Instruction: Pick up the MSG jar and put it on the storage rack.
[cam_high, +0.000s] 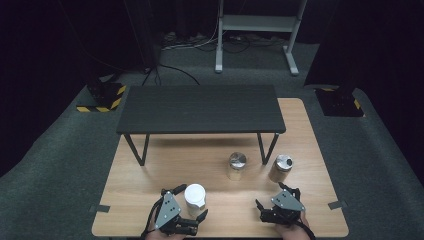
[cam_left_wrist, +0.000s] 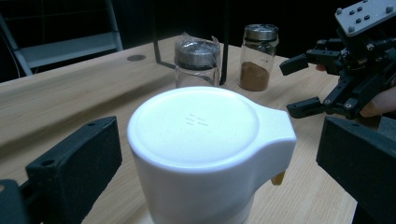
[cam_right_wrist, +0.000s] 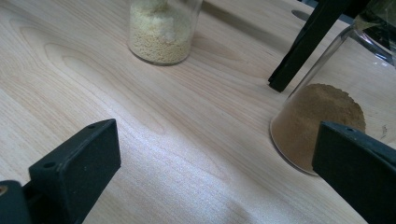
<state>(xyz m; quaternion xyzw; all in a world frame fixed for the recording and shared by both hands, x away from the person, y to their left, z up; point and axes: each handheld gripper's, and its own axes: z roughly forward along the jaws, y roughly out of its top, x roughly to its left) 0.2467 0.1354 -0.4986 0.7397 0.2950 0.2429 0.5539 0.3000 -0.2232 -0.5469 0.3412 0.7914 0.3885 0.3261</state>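
Observation:
A white lidded container stands near the table's front edge, and in the left gripper view the container fills the gap between the jaws. My left gripper is open around it, both jaws a little apart from its sides. My right gripper is open and holds nothing; it points at a glass jar of brown powder, which sits just ahead of its right jaw as the brown-powder jar. A second jar with pale yellow grains stands to the left of it.
A low black bench spans the back half of the wooden table; one of its legs comes down between the two jars. The left gripper view also shows the right gripper past the container.

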